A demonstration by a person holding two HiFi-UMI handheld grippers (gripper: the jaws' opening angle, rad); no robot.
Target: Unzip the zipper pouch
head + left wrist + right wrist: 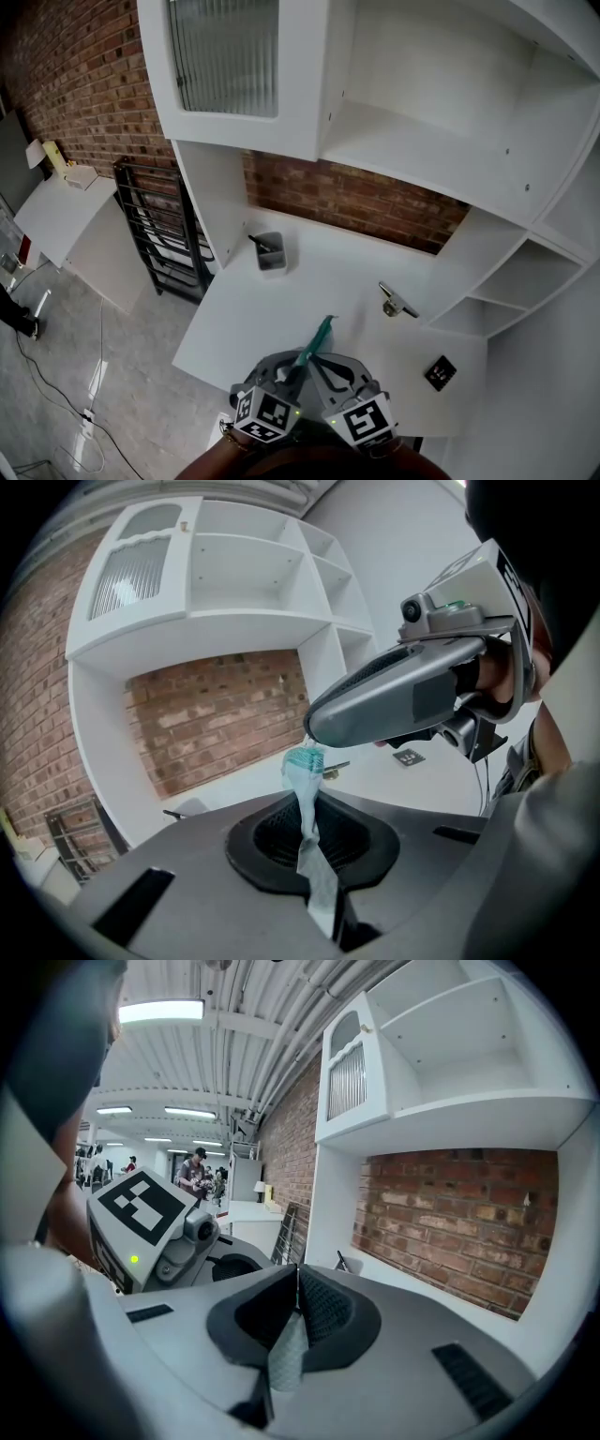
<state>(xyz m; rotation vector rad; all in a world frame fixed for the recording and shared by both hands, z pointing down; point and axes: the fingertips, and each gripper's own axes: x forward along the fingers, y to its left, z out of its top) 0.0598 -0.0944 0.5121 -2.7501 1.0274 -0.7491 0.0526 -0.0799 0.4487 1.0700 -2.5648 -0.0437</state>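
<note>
A teal mesh zipper pouch hangs in the air over the white desk's front edge, pinched between my two grippers at the bottom of the head view. My left gripper is shut on its pale lower strip; in the left gripper view the pouch rises out of the closed jaws. My right gripper comes in from the right, and its tip meets the pouch's teal top end. In the right gripper view the jaws stand shut on pale mesh fabric. The zipper pull is hidden.
On the white desk stand a grey cup with a pen, a small metal object and a black square tag. White shelves hang above a brick wall. A black rack stands on the left.
</note>
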